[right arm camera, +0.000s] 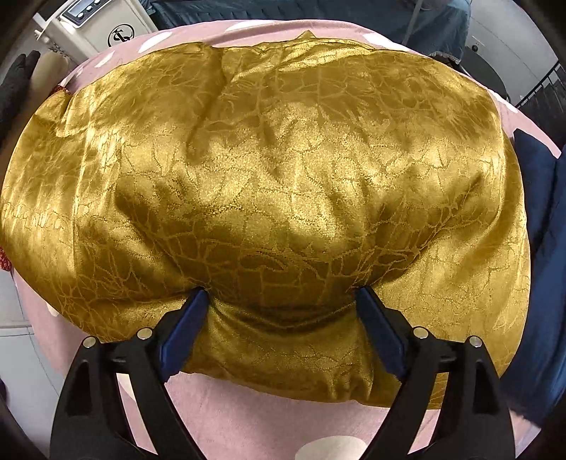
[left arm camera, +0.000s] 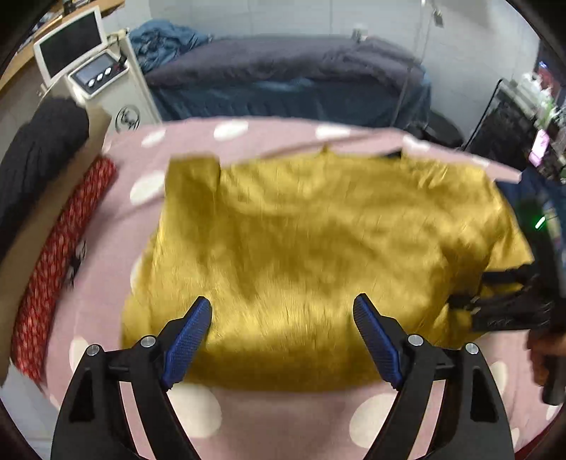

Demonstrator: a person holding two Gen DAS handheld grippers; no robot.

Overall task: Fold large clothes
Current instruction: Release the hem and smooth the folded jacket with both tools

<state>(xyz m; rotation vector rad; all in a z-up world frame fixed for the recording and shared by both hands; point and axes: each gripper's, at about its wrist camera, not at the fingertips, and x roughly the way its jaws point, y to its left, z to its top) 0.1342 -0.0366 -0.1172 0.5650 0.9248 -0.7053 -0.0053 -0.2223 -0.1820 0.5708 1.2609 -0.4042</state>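
left hand-held gripper (left arm camera: 283, 308) wide, empty | right hand-held gripper (right arm camera: 281, 297) wide, astride gold garment (right arm camera: 276, 170) | red cloth (left arm camera: 53, 254) left view only

Seen from the right wrist: a shiny gold garment (right arm camera: 276, 170) with a crackle-like woven pattern, spread in folded layers over a pink cover with white dots (right arm camera: 226, 417). Right gripper (right arm camera: 281, 297) set wide, blue pads (right arm camera: 184, 332) pressed down into the near fold, cloth bulging between them. Dark blue fabric (right arm camera: 544, 219) at right, white machine (right arm camera: 102, 28) beyond
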